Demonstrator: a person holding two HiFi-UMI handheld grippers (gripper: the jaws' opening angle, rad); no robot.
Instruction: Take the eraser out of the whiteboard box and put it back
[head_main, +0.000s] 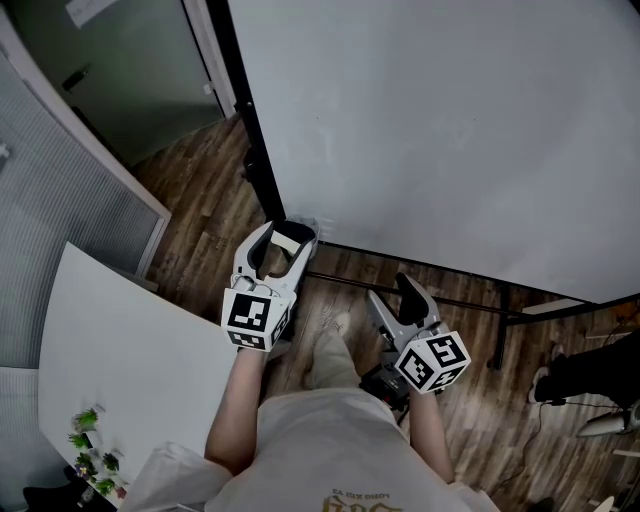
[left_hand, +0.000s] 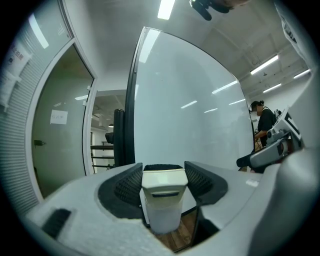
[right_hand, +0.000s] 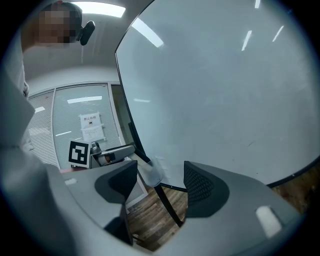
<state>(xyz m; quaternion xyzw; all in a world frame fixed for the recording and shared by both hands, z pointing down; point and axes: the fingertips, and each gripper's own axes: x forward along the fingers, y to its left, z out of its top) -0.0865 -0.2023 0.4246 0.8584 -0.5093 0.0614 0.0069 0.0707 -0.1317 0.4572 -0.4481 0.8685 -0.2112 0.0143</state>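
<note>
A cream-white eraser (left_hand: 164, 195) with dark felt on its far end stands upright between my left gripper's (left_hand: 163, 171) ribbed pads, which are shut on it. In the head view that left gripper (head_main: 285, 241) holds the eraser (head_main: 291, 238) just in front of the whiteboard's (head_main: 450, 130) lower left corner. A small clear box (right_hand: 151, 172) hangs at that corner in the right gripper view. My right gripper (head_main: 395, 294) hovers lower and to the right, over the floor. Its jaws (right_hand: 160, 177) stand wide apart, with nothing between them.
A white table (head_main: 110, 360) with small green plants (head_main: 95, 450) lies at the lower left. The whiteboard's black stand bars (head_main: 500, 310) run low over the wooden floor (head_main: 200, 230). A glass partition stands to the left. Another person (left_hand: 262, 122) stands far right.
</note>
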